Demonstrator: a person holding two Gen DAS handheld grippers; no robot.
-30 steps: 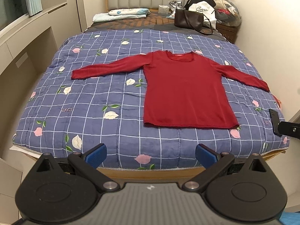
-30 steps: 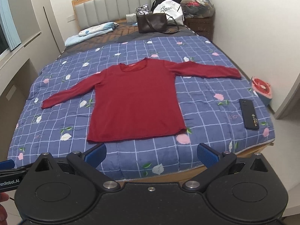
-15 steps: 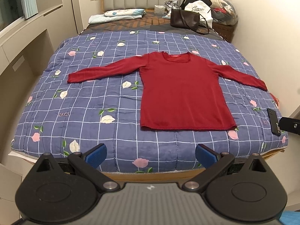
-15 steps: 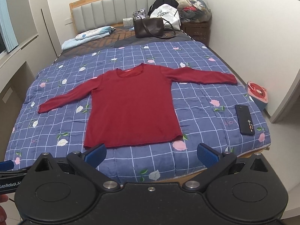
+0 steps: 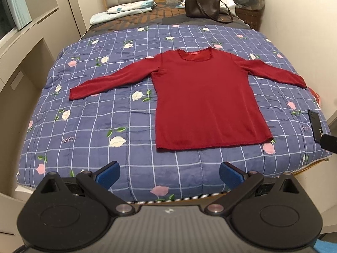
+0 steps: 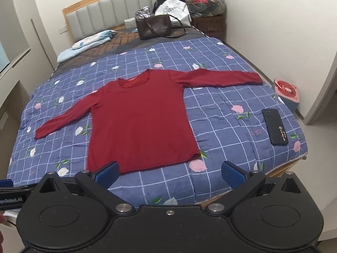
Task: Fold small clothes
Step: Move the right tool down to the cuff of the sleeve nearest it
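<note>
A bed point(image 5: 63, 139) fills both views, covered by a blue checked quilt point(image 5: 130, 113) printed with pink and white flowers, its grey padded headboard point(image 6: 109, 14) at twelve o'clock. On the quilt, near the middle, lies a red long-sleeved top point(image 5: 206, 97) spread flat and face up, neckline toward twelve o'clock, hem toward six, one sleeve reaching to nine o'clock and the other to three; in the right wrist view the same top point(image 6: 143, 122) sits slightly toward nine o'clock of centre. At the head of the bed, around one o'clock, stands a brown handbag point(image 6: 153, 28) with a white bag point(image 6: 174, 8) behind it, and at eleven o'clock lies a folded pale blue cloth point(image 6: 86, 44). A black phone point(image 6: 276, 126) rests on the quilt at three o'clock, well apart from the top. The left gripper point(image 5: 169, 172) hangs over the foot of the bed at six o'clock, its blue-padded fingers point(image 5: 108, 174) spread wide and holding nothing. The right gripper point(image 6: 170, 174) is likewise spread wide and empty, its left pad overlapping the hem corner in view; whether it touches cannot be told.
</note>
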